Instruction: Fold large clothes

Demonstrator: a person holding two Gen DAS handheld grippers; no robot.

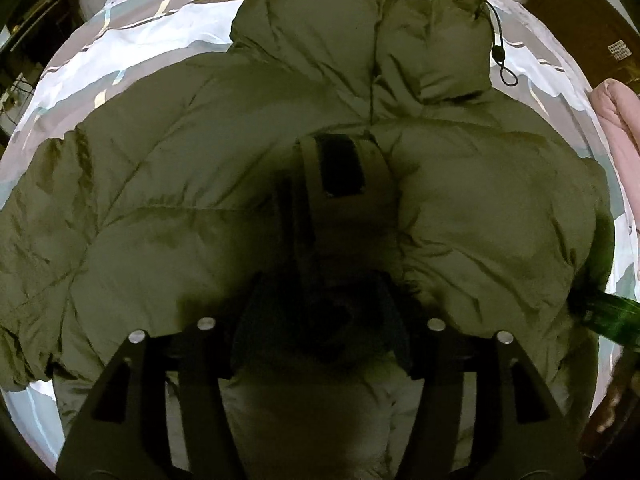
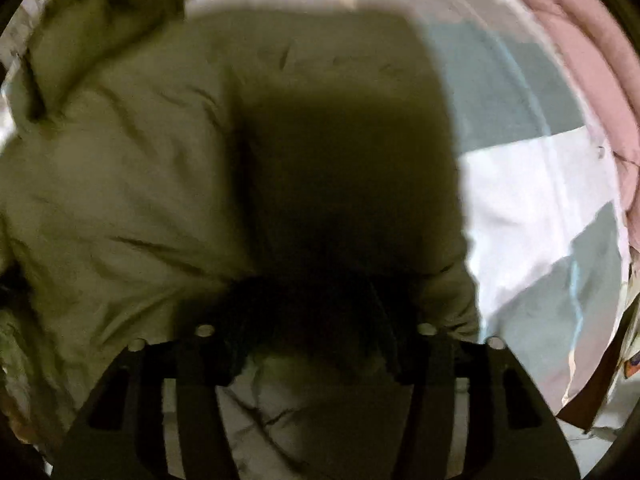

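Observation:
An olive green puffer jacket point(image 1: 200, 184) lies spread on the bed, its hood point(image 1: 340, 32) at the far end with a black drawcord point(image 1: 498, 52). A strap tab with a dark patch point(image 1: 340, 164) lies on its middle. My left gripper point(image 1: 324, 292) points down into the jacket in deep shadow. Its fingers stand apart with dark fabric between them, and no pinch shows. My right gripper point(image 2: 316, 300) is also down on the jacket point(image 2: 120, 180), near its right edge. That view is blurred and dark, so the pads' hold on the bunched fabric is unclear.
The bed sheet point(image 1: 140, 40) is patterned white, grey and pink, and a bare stretch point(image 2: 520, 200) lies right of the jacket. A pink quilt point(image 2: 580, 60) lies along the right side. A brown box point(image 1: 580, 20) stands beyond the far right corner. Dark furniture point(image 1: 36, 20) stands at the left.

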